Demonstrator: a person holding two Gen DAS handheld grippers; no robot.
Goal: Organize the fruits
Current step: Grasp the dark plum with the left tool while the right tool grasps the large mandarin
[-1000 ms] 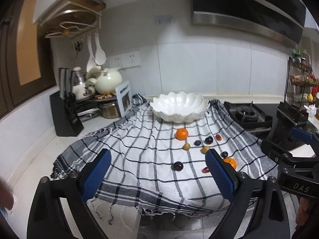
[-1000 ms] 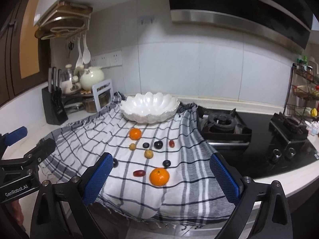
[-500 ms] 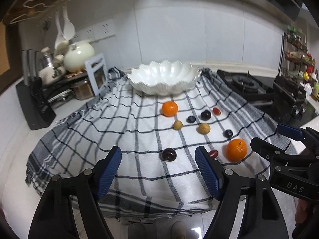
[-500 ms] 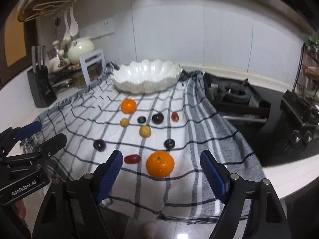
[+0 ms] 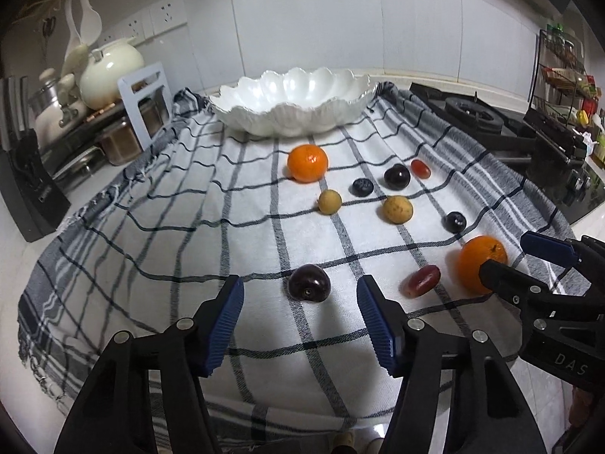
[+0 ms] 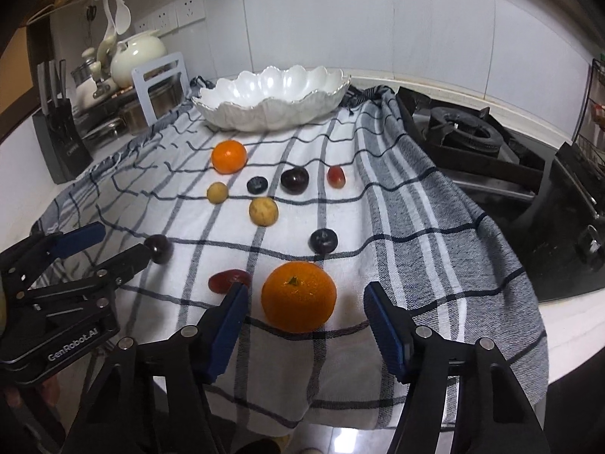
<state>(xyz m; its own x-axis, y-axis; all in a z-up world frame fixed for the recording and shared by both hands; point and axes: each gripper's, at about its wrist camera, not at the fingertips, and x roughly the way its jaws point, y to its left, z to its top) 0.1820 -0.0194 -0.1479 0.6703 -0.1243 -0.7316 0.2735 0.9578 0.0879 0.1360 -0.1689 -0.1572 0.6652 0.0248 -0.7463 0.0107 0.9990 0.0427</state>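
Several small fruits lie on a checked cloth (image 5: 159,249) in front of a white scalloped bowl (image 5: 291,104) (image 6: 270,100). My left gripper (image 5: 300,295) hovers just before a dark cherry (image 5: 309,283); its jaws are closing with a clear gap on both sides of the fruit. My right gripper (image 6: 305,302) frames the near orange (image 6: 298,297) (image 5: 482,265); its jaws are closing too, and the pads stand apart from the peel. A red grape (image 6: 227,280) (image 5: 421,282) lies between the two grippers. A second orange (image 5: 307,162) sits near the bowl.
Beyond lie two tan longans (image 5: 397,209), dark berries (image 5: 455,222) and another cherry (image 5: 397,176). A gas hob (image 6: 465,136) borders the cloth on the right, a knife block (image 5: 26,196) and teapot (image 5: 109,73) stand left. The counter edge runs just below the grippers.
Both grippers have dropped towards the cloth and tilted downward, and both jaw pairs have narrowed. The cherry and the near orange now sit much closer to the fingertips.
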